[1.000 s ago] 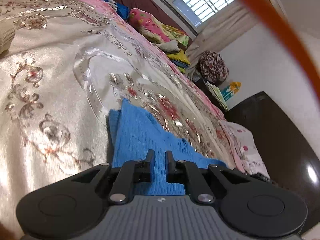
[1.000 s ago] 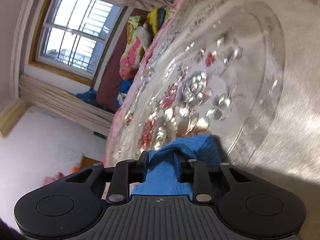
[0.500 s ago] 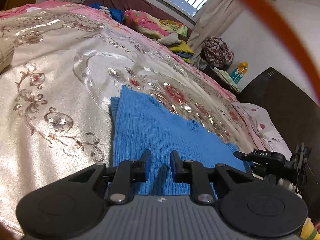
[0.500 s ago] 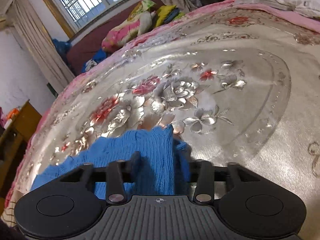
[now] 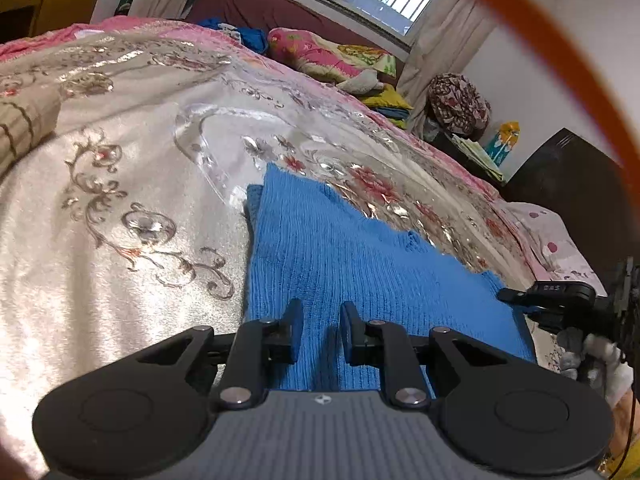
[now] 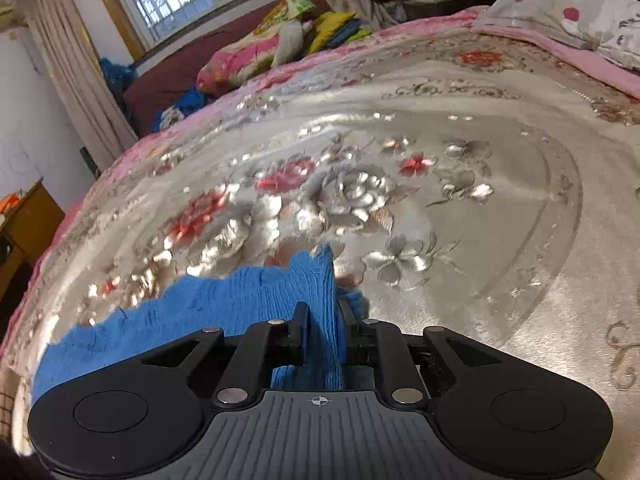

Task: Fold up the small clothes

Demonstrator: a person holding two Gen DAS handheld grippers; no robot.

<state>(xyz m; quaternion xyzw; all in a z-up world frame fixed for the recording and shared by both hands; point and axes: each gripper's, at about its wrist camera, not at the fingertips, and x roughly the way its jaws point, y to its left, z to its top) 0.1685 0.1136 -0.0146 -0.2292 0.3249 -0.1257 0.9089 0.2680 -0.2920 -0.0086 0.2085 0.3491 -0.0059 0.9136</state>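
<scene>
A blue knit garment lies flat on the silver floral bedspread. My left gripper hovers over the garment's near edge, its jaws a narrow gap apart with nothing pinched between them. In the right wrist view, a raised fold at the garment's right end stands between the jaws of my right gripper. Those jaws are closing and the pads press on the fold. The right gripper also shows at the garment's far right end in the left wrist view, held by a gloved hand.
A folded beige checked cloth lies at the bed's left edge. Bright pillows and folded bedding are piled by the window. A spotted pillow sits at the head, and a dark cabinet stands beyond the bed.
My left jaws have parted from the blue cloth and stand slightly apart. The right jaws have narrowed onto the fold. Both views have rolled level, and the right gripper has come into the left view.
</scene>
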